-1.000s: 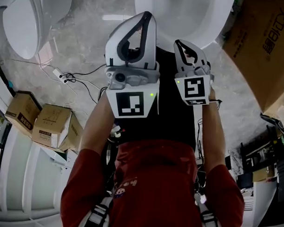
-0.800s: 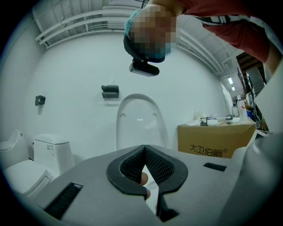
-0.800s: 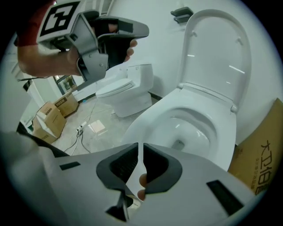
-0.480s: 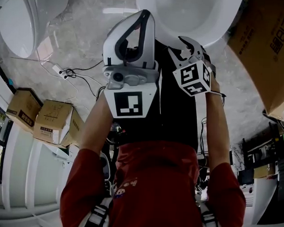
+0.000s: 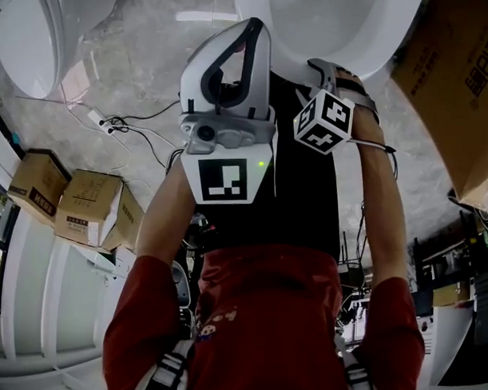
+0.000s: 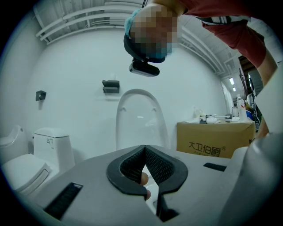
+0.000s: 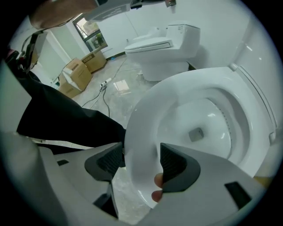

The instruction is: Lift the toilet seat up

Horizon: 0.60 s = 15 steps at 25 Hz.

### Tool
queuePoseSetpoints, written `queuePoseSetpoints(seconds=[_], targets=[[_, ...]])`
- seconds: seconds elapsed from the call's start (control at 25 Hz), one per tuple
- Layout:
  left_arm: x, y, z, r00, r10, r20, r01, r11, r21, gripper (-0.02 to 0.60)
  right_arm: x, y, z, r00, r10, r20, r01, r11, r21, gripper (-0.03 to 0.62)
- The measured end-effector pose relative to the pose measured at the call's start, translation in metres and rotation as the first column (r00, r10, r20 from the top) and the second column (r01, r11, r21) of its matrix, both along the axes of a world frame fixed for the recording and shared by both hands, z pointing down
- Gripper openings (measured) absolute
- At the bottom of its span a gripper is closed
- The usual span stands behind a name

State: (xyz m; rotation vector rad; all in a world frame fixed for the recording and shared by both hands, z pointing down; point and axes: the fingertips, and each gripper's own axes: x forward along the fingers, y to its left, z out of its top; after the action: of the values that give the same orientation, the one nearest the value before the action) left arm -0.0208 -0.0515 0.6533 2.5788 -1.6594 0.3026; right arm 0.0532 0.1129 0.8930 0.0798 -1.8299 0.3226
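The white toilet (image 5: 330, 25) stands at the top of the head view, its lid (image 6: 139, 119) raised upright behind the bowl. My right gripper (image 7: 141, 163) points steeply down over the toilet's front edge. Its jaws are opening, and the white front rim (image 7: 141, 141) runs between the two pads, with small gaps on both sides. Whether that ring is the seat or the bare bowl rim I cannot tell. In the head view the right gripper (image 5: 332, 73) tips toward the bowl. My left gripper (image 5: 254, 31) hangs beside it, shut and empty, with its pads (image 6: 132, 163) meeting at the tips.
A second toilet (image 7: 163, 48) stands off to the left (image 5: 42, 31). A large cardboard box (image 5: 463, 86) sits close on the right of the bowl. Smaller boxes (image 5: 87, 217) and cables (image 5: 126, 134) lie on the grey floor at the left.
My right gripper rolled, tipped downward and dropped toward the toilet's front rim, and its jaws went from shut to open. The left gripper stayed nearly where it was.
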Motion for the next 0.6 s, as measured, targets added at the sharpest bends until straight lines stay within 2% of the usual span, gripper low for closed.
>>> queuePoseSetpoints(seconds=[0.24, 0.6], targets=[[-0.002, 0.0, 0.002, 1.0, -0.009, -0.001, 0.009, 1.0, -0.001, 0.008, 0.002, 0.003, 0.013, 0.994, -0.087, -0.062, 0.084, 0.995, -0.045, 0.244], [-0.004, 0.001, 0.003, 1.0, -0.017, -0.003, 0.017, 1.0, -0.003, 0.008, 0.001, 0.008, 0.026, 0.962, -0.238, -0.134, 0.223, 0.968, -0.119, 0.254]])
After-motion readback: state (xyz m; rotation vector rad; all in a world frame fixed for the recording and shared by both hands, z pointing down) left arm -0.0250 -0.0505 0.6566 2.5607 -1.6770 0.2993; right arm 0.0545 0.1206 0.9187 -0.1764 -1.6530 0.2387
